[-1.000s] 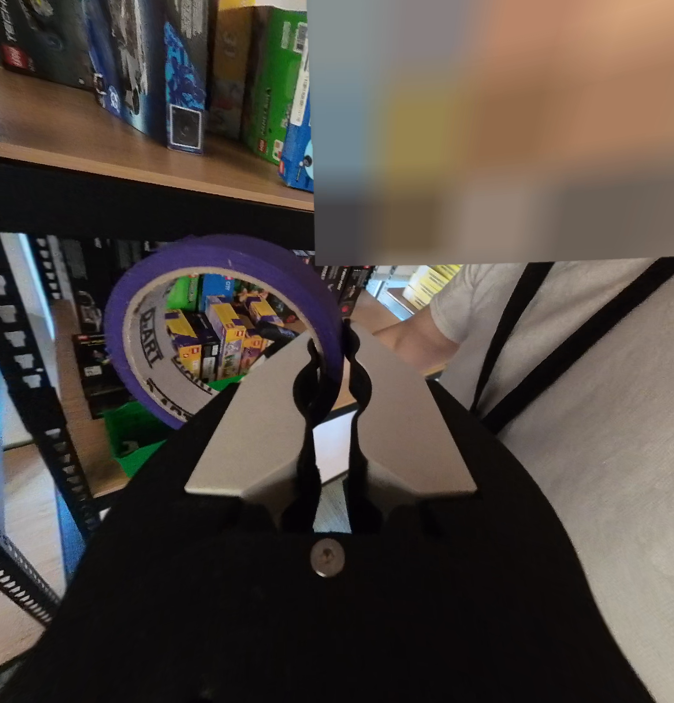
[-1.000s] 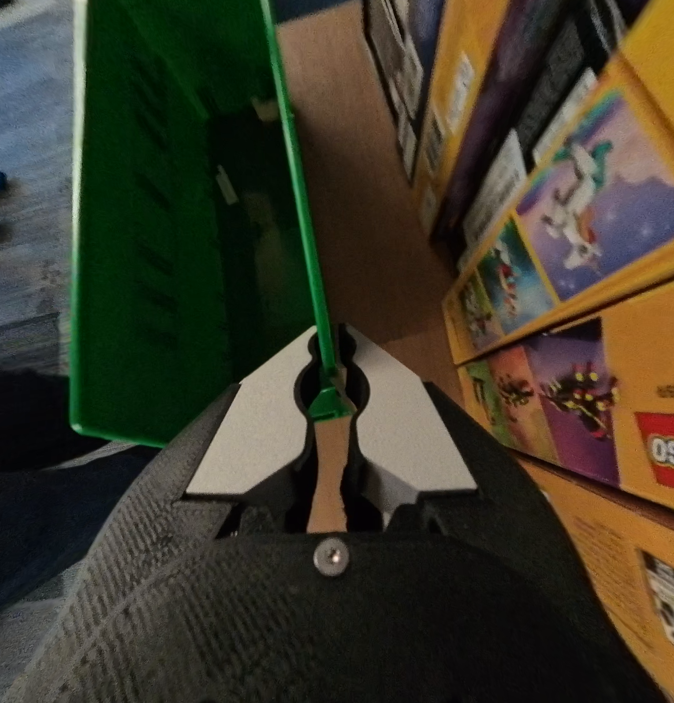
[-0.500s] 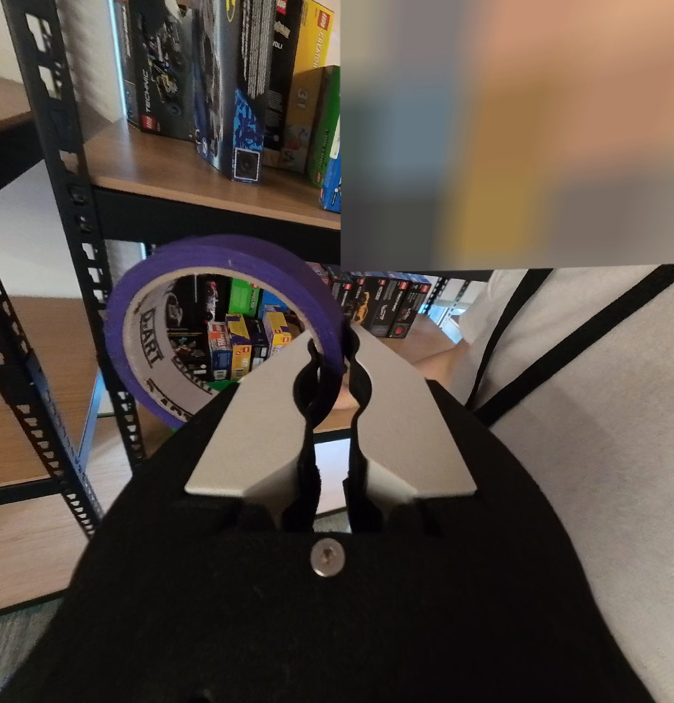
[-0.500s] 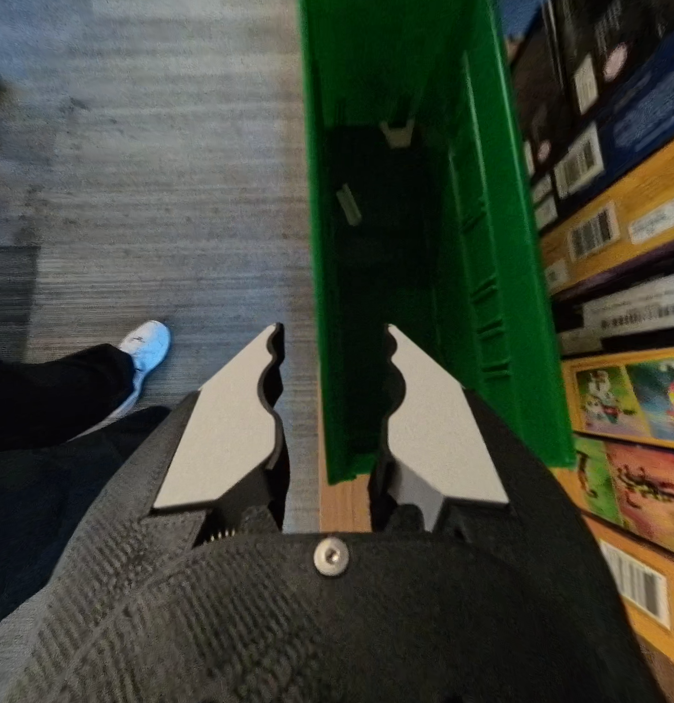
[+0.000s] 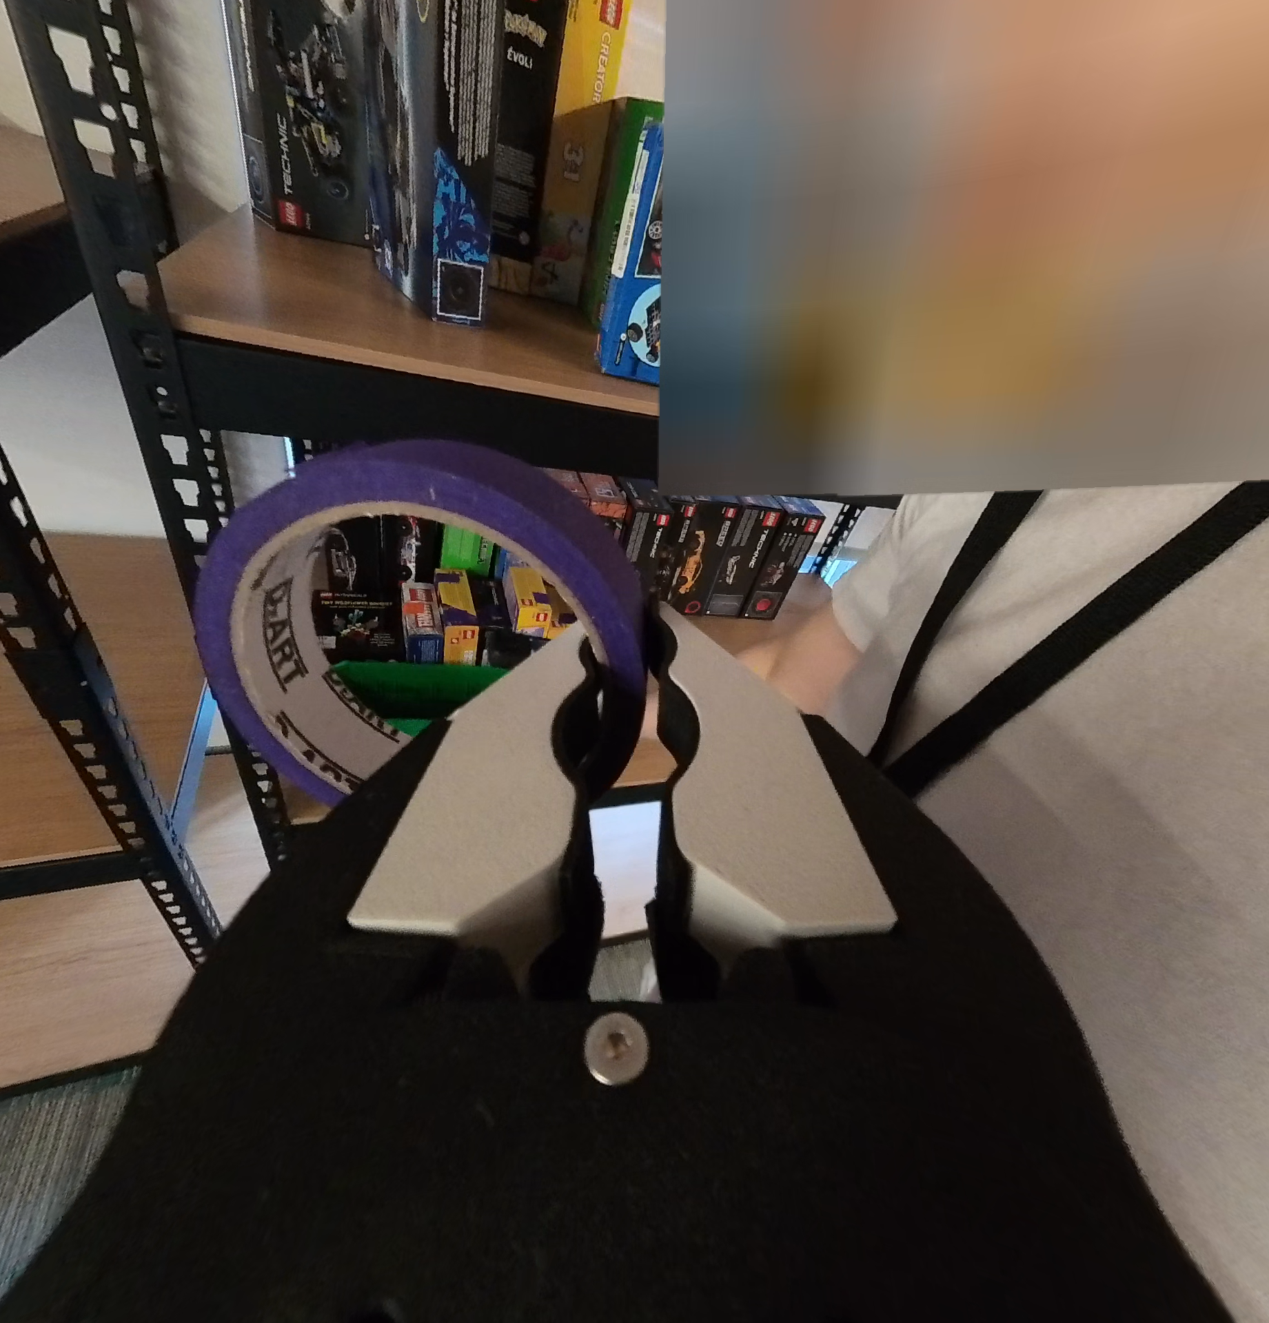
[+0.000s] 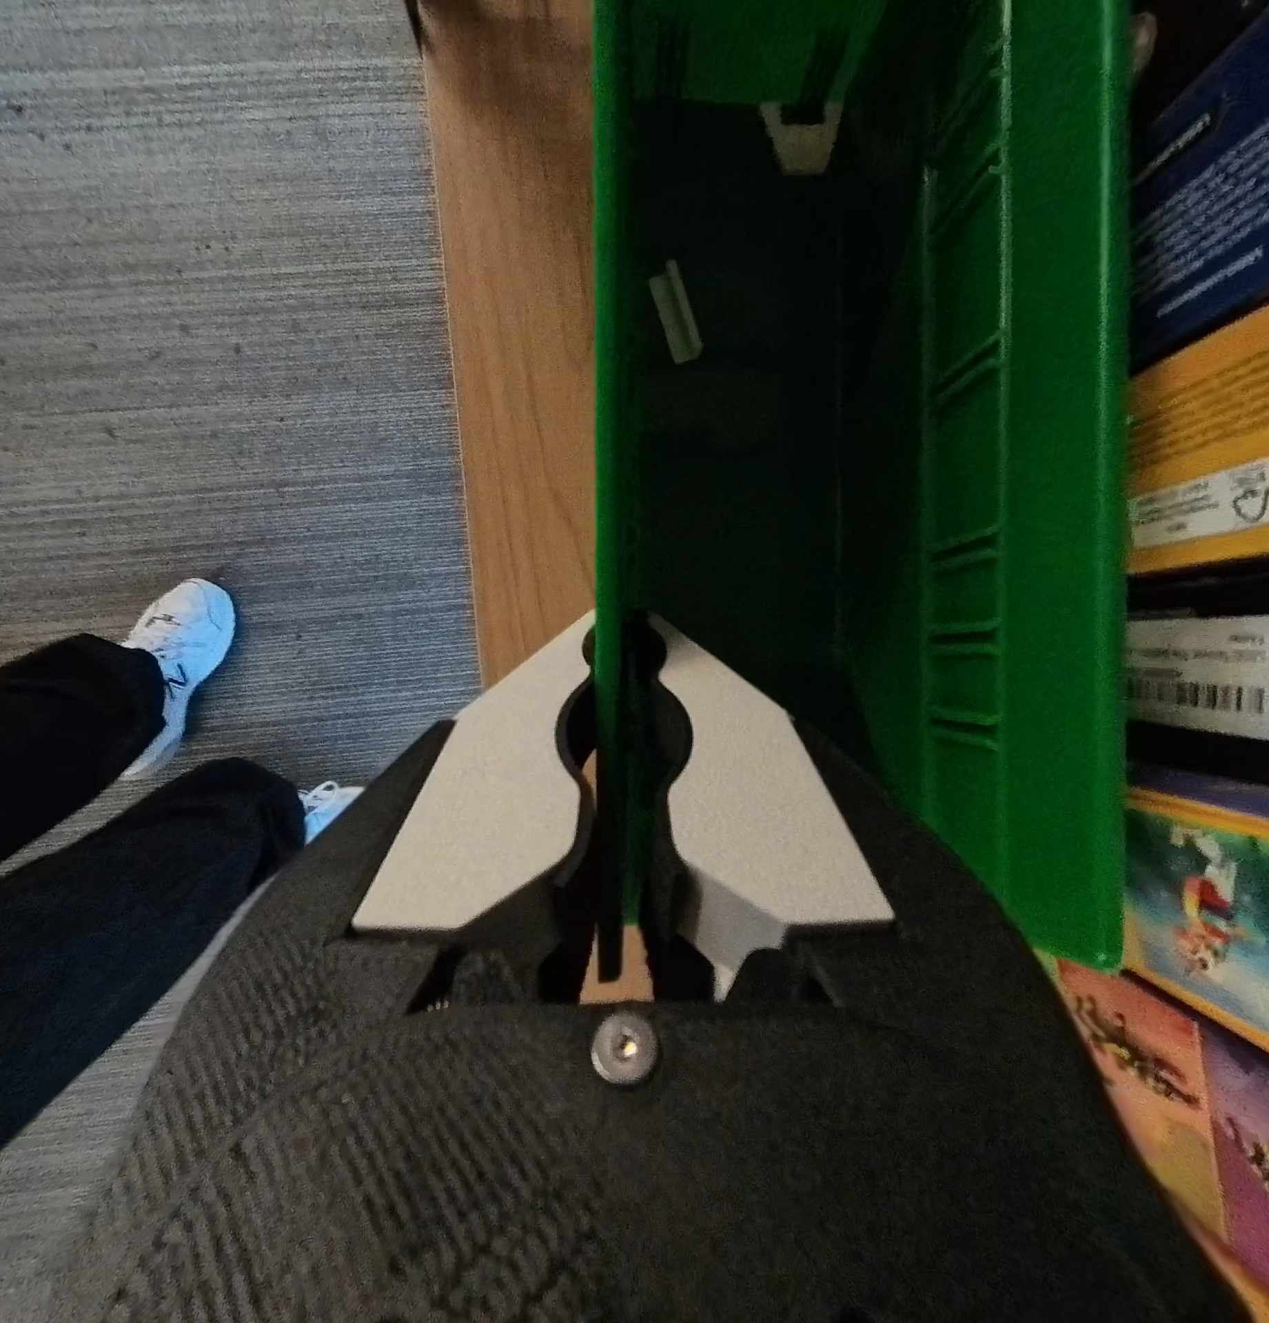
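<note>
Purple masking tape (image 5: 431, 487), a roll with a pale printed core, stands on edge in the left gripper (image 5: 625, 648), whose two grey fingers (image 5: 502, 787) are clenched on the roll's right-hand rim so that the rest of the ring juts out up and to the left of the fingertips. Through the hole of the roll and beyond the fingertips a green bin (image 5: 409, 691) sits on a wooden shelf among rows of toy boxes (image 5: 466, 616); above the fingers another shelf board (image 5: 345, 336) on a black perforated steel rack (image 5: 116, 301) carries upright boxes. To the right of the fingers is a person's pale shirt with black straps (image 5: 1089, 644). The right gripper (image 6: 620, 630) is pinched onto the near left wall of that green bin (image 6: 610, 358), the thin wall running straight ahead between the fingertips. Inside the bin, ahead and right of the fingers, lie two small pale pieces (image 6: 678, 311). Colourful boxes (image 6: 1211, 444) crowd the right side of the bin, while left of the fingers run the wooden shelf edge (image 6: 517, 358), grey carpet (image 6: 201, 286), dark trouser legs and a white shoe (image 6: 180, 630).
</note>
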Motion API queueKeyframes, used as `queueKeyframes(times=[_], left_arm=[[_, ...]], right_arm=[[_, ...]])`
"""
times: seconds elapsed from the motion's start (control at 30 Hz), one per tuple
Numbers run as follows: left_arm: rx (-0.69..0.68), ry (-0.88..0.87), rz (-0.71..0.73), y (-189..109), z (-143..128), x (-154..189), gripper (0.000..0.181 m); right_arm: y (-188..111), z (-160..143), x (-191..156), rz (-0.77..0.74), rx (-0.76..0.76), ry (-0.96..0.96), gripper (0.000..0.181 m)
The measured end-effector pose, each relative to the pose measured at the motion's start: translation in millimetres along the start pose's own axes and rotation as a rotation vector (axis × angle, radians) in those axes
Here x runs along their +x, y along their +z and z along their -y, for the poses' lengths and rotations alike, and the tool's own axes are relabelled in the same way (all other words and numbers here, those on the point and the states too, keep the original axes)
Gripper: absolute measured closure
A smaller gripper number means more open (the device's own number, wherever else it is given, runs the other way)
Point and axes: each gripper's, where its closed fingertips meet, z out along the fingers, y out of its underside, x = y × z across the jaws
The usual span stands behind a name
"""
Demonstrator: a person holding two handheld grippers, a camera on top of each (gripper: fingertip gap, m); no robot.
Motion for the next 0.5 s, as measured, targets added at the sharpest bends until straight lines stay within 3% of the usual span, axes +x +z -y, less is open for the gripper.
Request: queueKeyframes(times=[0.13,0.3,0.37,0.5], left_arm=[[-0.024,-0.004,-0.003,-4,1,0,0.175],[-0.028,-0.019,-0.031,-4,2,-1,0.175],[-0.038,-0.017,-0.064,-3,1,1,0.175],[-0.04,0.0,-0.15,-7,2,-4,0.175]], right_arm=[[0,1,6,0.032,0.025,0.008,0.178],[-4,-10,18,-0.025,-0.055,0.006,0.169],[-15,-7,17,-0.061,-0.014,0.043,0.154],[-57,-6,0,-0.167,0.14,0.174,0.149]])
